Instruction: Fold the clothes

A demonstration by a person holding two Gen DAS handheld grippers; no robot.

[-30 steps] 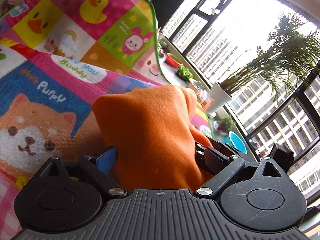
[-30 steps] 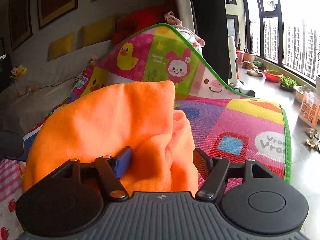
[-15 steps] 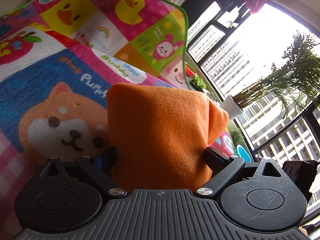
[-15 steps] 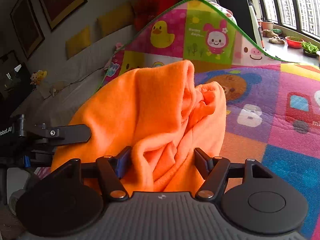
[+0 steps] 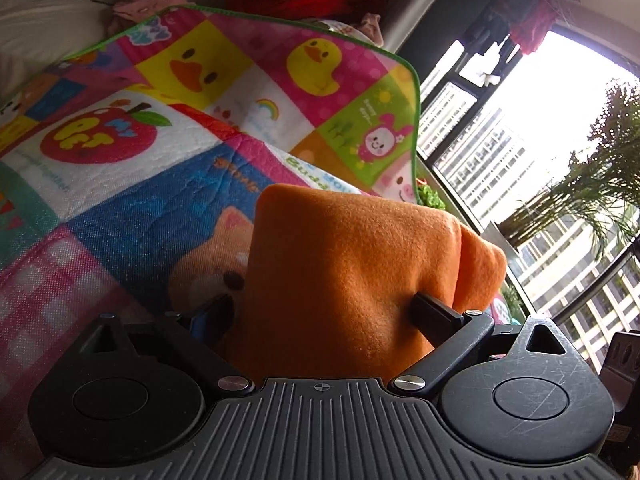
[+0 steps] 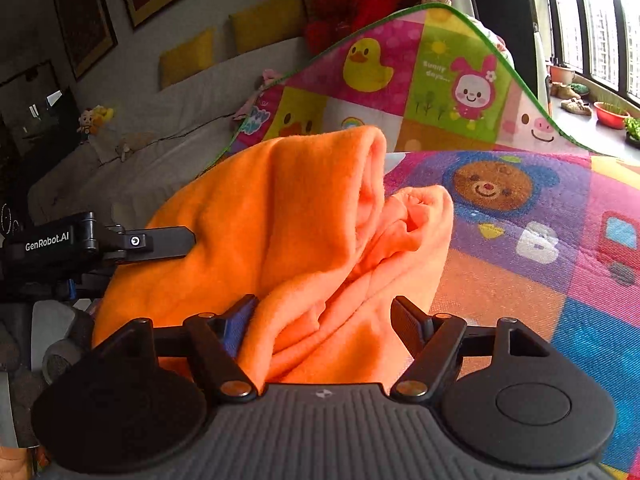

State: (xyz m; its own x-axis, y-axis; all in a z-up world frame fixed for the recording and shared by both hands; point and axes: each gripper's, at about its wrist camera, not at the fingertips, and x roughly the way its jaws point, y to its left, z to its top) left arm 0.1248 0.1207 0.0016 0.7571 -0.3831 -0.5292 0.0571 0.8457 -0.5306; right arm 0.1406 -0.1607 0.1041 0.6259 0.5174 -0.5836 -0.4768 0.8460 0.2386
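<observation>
1. Orange fleece garment (image 6: 280, 232): the task's item. It is bunched and draped between both grippers, raised above the play mat (image 6: 520, 240). In the right wrist view it hangs in loose folds with a rolled edge at the top; in the left wrist view it stands as a smooth upright fold (image 5: 352, 272).

2. Left gripper (image 5: 320, 312): the garment fills the gap between its jaws. The right-hand finger (image 5: 436, 314) presses into the cloth and the blue-padded finger (image 5: 212, 316) lies against its other side, so the jaws pinch the garment. Its arm also shows at the left of the garment in the right wrist view (image 6: 100, 240), marked GenRobot.AI.

3. Right gripper (image 6: 324, 324): its jaws are opening. The blue pad touches the garment's left fold; the right finger (image 6: 408, 324) stands just clear of the cloth. The garment lies between them, not pressed.

4. Play mat: bright cartoon squares with a green edge, lying under the garment; its far part rises behind the garment, showing a duck, a rabbit and a pig.

5. Sofa (image 6: 180, 120): pale, behind the mat's raised edge, with yellow cushions (image 6: 264, 20) and a red heap (image 6: 360, 0).

6. Windows (image 5: 520, 140): to the right of the mat, with a potted plant (image 5: 580, 200) near them.
</observation>
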